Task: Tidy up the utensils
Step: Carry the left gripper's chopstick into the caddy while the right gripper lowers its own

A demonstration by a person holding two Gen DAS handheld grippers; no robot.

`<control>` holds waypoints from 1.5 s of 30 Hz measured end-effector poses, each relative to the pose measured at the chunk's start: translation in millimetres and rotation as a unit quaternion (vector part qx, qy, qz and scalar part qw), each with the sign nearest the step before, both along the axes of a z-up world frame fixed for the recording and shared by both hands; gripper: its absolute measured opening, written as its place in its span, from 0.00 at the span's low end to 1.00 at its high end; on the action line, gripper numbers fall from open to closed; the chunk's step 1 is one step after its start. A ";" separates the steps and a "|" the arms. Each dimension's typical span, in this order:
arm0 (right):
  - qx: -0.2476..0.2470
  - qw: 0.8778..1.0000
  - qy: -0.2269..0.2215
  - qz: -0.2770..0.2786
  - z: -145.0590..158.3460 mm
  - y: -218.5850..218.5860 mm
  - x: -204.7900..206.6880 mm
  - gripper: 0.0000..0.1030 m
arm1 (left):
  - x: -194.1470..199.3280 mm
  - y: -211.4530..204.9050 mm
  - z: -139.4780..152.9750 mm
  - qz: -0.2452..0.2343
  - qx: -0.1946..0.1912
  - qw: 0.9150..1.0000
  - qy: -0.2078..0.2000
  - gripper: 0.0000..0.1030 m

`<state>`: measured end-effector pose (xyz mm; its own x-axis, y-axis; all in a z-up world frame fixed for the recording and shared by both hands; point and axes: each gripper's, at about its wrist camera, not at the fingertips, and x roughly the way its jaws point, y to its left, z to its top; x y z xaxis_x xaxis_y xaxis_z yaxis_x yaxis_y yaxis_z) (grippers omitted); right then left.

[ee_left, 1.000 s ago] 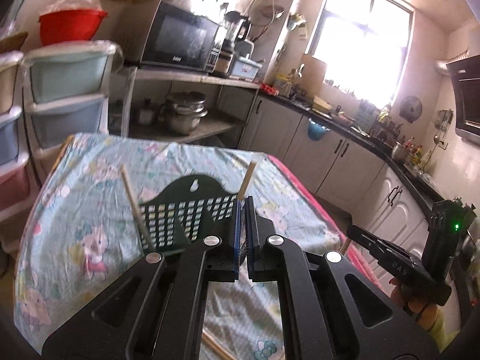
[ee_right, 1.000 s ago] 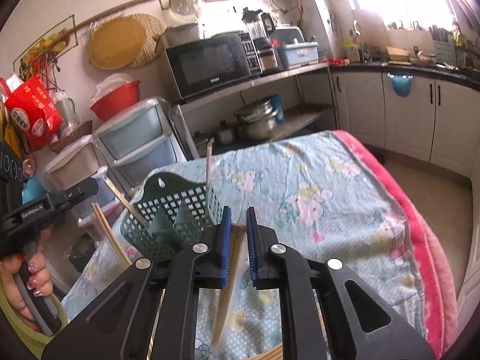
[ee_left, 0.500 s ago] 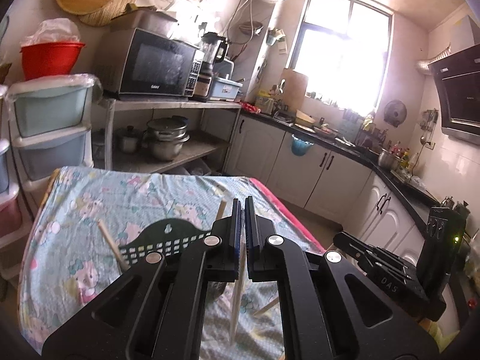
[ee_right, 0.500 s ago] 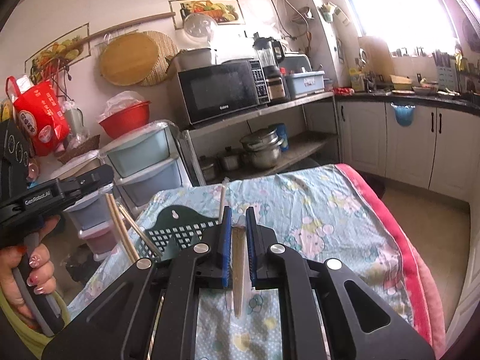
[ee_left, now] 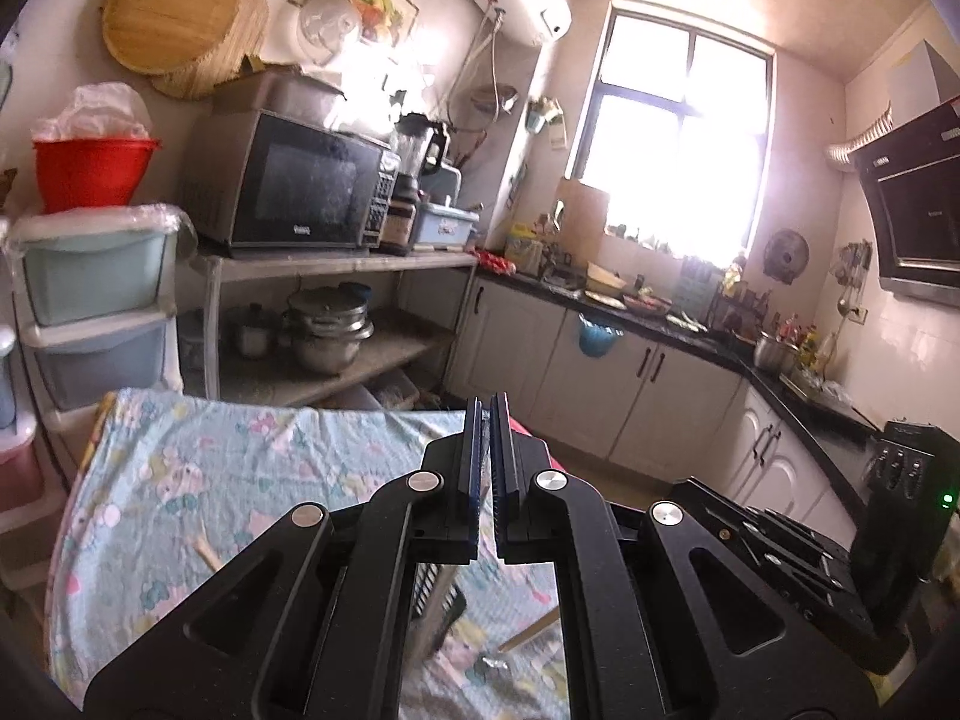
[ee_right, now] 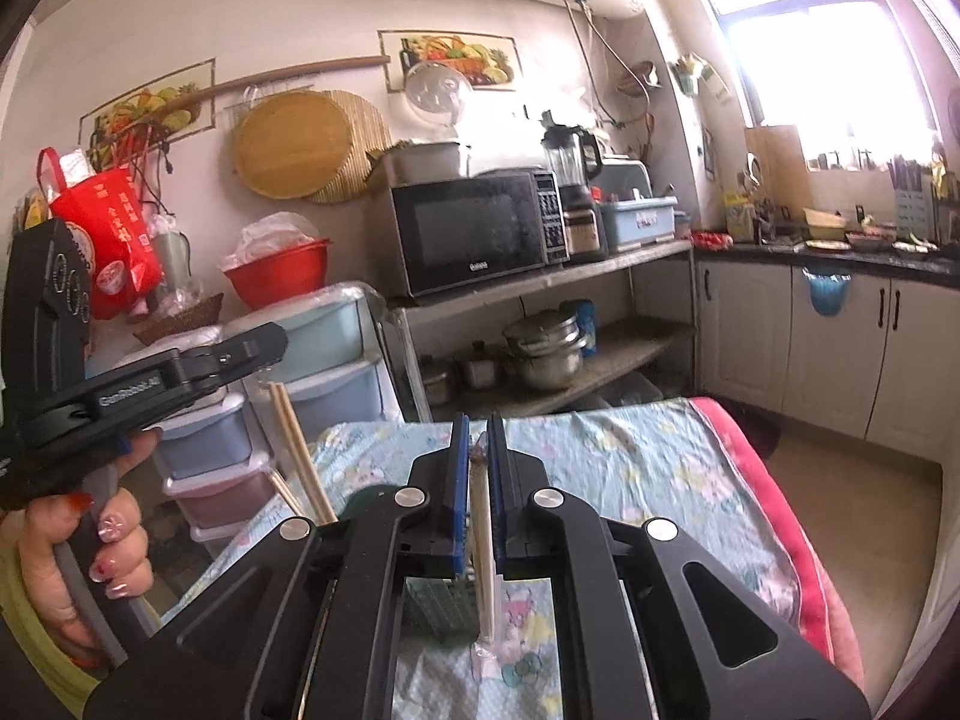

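While both tools are raised above the cloth-covered table (ee_left: 180, 480), the right gripper (ee_right: 478, 438) is seen clamped on a chopstick (ee_right: 483, 546), which hangs downward between the blue pads; the left gripper (ee_left: 486, 420) is seen with its fingers drawn nearly together, and whether anything is pinched there cannot be told; in the right wrist view a pair of chopsticks (ee_right: 297, 450) is seen below the left tool (held by the left hand (ee_right: 90, 564)); the green basket (ee_right: 435, 609) is partly hidden beneath the fingers; one loose chopstick (ee_left: 531, 630) lies on the cloth beside it.
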<state>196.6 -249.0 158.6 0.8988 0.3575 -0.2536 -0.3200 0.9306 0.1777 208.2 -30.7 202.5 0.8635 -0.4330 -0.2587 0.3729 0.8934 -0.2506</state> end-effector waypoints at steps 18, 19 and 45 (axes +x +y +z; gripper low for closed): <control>0.002 0.997 -0.076 0.034 53.4 31.9 14.7 0.06 | 21.6 17.4 16.7 0.041 -0.018 0.999 -0.026 0.01; 0.000 0.996 -0.077 0.035 54.0 32.6 16.1 0.06 | 22.6 18.1 15.4 0.044 -0.019 0.999 -0.025 0.01; -0.038 0.997 -0.060 0.018 -2.0 53.1 55.7 0.06 | 58.9 21.8 -42.2 0.072 -0.003 0.997 0.007 0.01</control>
<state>252.3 -195.9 156.6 0.9118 0.3732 -0.1716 -0.3674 0.9277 0.0658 267.1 -8.9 160.3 0.9129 -0.3072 -0.2687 0.2381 0.9355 -0.2609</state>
